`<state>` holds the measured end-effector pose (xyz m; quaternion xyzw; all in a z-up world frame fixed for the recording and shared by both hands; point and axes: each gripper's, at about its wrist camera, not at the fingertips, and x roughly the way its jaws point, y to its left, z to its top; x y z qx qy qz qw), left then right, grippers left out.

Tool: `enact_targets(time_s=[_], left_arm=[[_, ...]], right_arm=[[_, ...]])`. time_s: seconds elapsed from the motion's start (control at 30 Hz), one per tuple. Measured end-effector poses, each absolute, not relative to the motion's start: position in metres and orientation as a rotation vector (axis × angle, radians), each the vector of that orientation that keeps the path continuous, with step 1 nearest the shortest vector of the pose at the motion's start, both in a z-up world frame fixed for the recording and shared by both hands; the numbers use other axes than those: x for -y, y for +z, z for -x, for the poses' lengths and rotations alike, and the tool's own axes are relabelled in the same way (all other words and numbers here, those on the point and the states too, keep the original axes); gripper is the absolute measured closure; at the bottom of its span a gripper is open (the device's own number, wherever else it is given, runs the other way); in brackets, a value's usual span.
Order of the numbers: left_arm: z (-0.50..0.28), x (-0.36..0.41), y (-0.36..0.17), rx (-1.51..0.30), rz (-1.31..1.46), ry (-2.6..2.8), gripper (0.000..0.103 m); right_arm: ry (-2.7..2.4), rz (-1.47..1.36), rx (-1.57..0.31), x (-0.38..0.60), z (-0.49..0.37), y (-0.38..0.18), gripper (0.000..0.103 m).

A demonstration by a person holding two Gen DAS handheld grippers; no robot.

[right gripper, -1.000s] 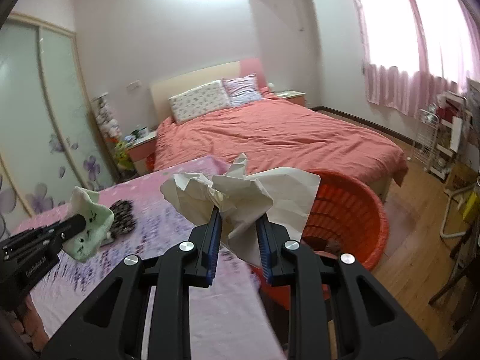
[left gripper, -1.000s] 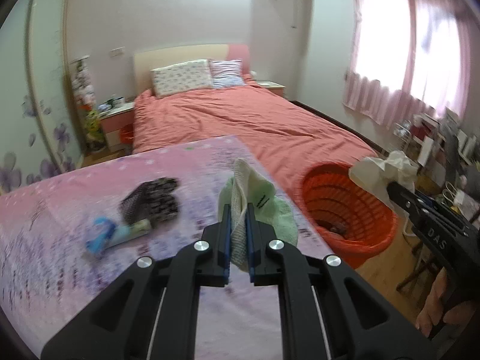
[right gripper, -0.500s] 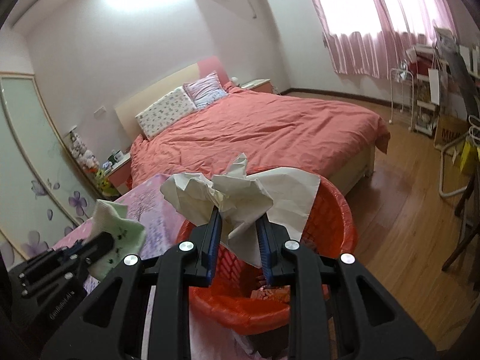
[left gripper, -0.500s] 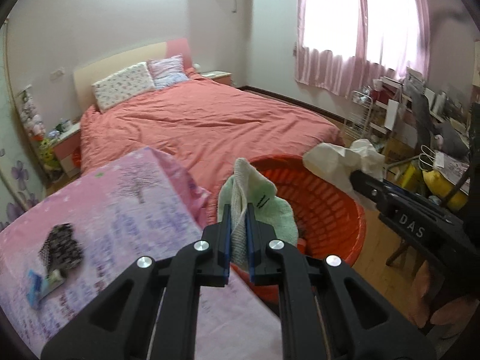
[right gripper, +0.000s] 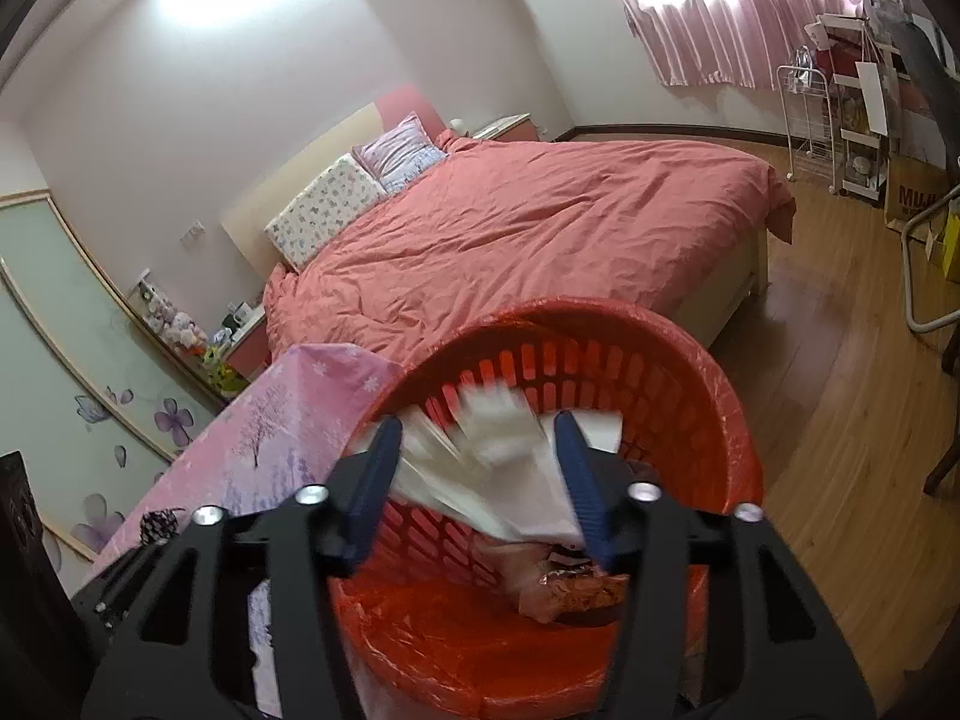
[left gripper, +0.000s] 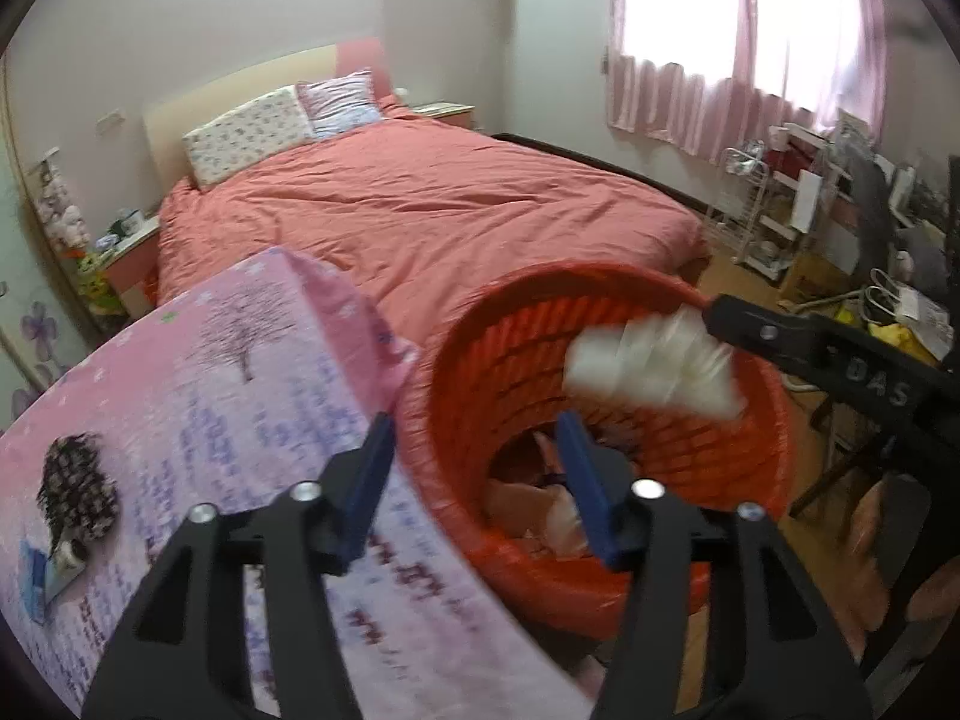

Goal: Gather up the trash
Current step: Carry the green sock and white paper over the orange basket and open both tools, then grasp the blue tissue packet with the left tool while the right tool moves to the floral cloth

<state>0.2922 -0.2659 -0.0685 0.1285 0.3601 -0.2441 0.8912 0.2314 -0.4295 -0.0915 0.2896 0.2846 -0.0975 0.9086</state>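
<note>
The orange basket (left gripper: pixel 492 360) stands on the floor beside the table, with crumpled trash at its bottom. My left gripper (left gripper: pixel 474 456) hangs over the basket's near rim; its jaws are opening and nothing is between them. The green cloth is not in view. My right gripper (right gripper: pixel 477 429) is over the basket (right gripper: pixel 690 372) too, jaws opening. The white crumpled paper (right gripper: pixel 498 450) is blurred between them, loose and dropping. In the left wrist view that paper (left gripper: pixel 654 366) falls below the right gripper (left gripper: pixel 720 315).
The table with the pink flowered cloth (left gripper: pixel 240 390) lies left of the basket. On it are a dark patterned item (left gripper: pixel 75 492) and a blue packet (left gripper: pixel 36 576). The bed (left gripper: pixel 420 210) is behind. Shelves and clutter (left gripper: pixel 810 210) stand on the right, on the wooden floor (right gripper: pixel 840 420).
Both grippers came down over the basket and their jaws spread apart. The green cloth has left the left jaws, and the white paper has come loose from the right jaws.
</note>
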Motion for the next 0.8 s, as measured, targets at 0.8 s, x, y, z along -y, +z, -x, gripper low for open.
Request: enact_targets(time_s=[0.8], left_arm=[[-0.306, -0.045, -0.078, -0.813, -0.13, 0.089, 0.004]], right_arm=[[-0.174, -0.294, -0.69, 0.308, -0.217, -0.088, 0.017]])
